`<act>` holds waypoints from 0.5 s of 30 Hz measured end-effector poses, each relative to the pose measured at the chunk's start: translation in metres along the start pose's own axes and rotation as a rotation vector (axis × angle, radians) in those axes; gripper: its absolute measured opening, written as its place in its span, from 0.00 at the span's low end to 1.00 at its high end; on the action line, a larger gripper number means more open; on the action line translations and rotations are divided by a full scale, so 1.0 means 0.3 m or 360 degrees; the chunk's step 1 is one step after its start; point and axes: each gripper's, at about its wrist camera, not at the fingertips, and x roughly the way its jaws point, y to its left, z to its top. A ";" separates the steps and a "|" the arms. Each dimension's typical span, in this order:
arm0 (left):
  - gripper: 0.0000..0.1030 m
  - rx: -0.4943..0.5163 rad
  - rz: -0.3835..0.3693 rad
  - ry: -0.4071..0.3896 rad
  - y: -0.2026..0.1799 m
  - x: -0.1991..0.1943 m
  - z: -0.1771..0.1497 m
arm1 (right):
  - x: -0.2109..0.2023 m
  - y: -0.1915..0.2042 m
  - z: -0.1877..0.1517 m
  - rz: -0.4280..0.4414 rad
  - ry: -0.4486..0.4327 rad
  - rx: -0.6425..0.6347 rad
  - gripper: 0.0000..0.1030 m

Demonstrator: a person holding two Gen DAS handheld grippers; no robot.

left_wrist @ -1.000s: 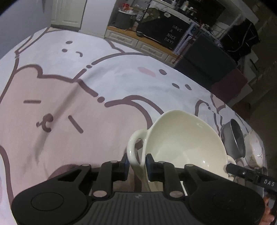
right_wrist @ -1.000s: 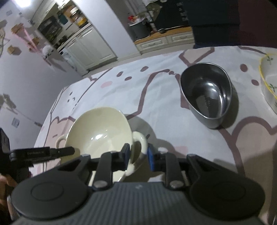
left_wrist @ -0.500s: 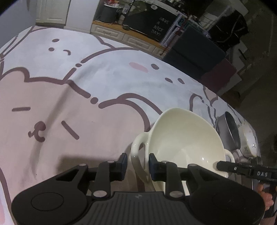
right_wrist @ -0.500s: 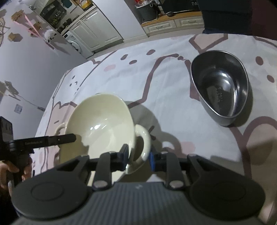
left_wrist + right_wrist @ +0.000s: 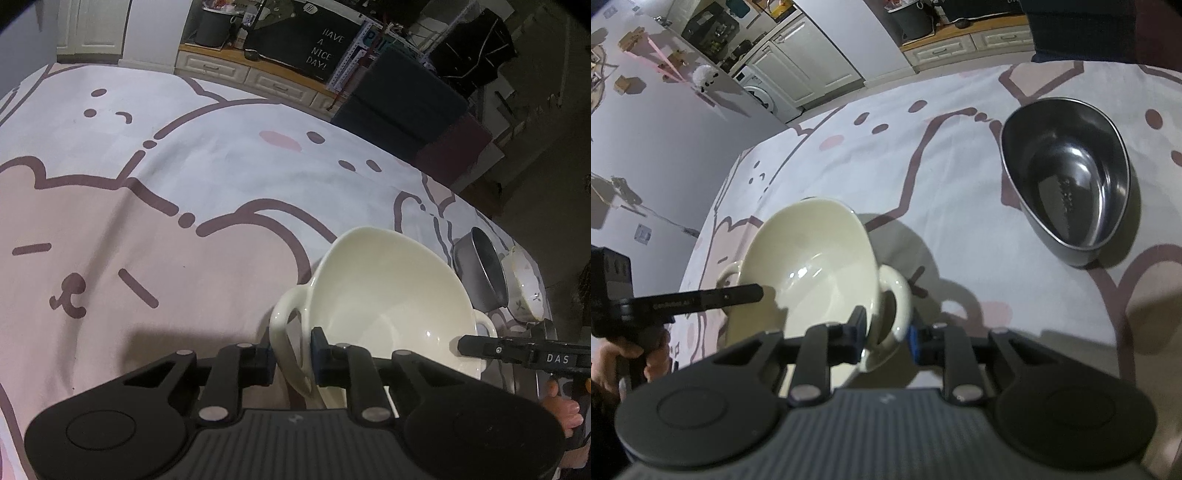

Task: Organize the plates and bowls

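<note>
Left wrist view: cream two-handled bowl (image 5: 388, 295) tilted above the cartoon-print tabletop (image 5: 184, 184), left hand-held gripper (image 5: 291, 356) clenched on one loop handle, jaws just closed further onto it. Right wrist view: right hand-held gripper (image 5: 884, 334) grasping the opposite handle of the bowl. Glazed ceramic by the look: probably heavy, stiff, slick, chippable; loop handles the sound hold, both together. Steel bowl (image 5: 1067, 177) beyond the cream bowl, apart from it; floral bowl (image 5: 526, 288) just past that. Soft cloth cover; dim kitchen, white cabinets (image 5: 812, 70) behind.
</note>
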 end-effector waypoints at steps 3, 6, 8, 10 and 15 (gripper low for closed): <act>0.20 0.0014 0.0024 -0.0013 -0.009 -0.001 -0.002 | -0.002 0.007 -0.006 -0.0010 -0.0014 -0.0006 0.26; 0.20 0.0011 0.0031 -0.0024 -0.014 -0.004 -0.006 | 0.001 0.031 -0.008 -0.0053 -0.0014 -0.0034 0.26; 0.20 0.0007 0.0039 -0.0030 -0.014 -0.005 -0.007 | 0.003 0.048 -0.010 -0.0091 -0.0018 -0.0067 0.27; 0.21 0.0005 0.0053 -0.0032 -0.016 -0.004 -0.007 | 0.005 0.068 -0.014 -0.0137 -0.0025 -0.0097 0.28; 0.22 0.0010 0.0083 -0.0037 -0.026 -0.007 -0.010 | 0.008 0.095 -0.013 -0.0220 -0.0022 -0.0070 0.28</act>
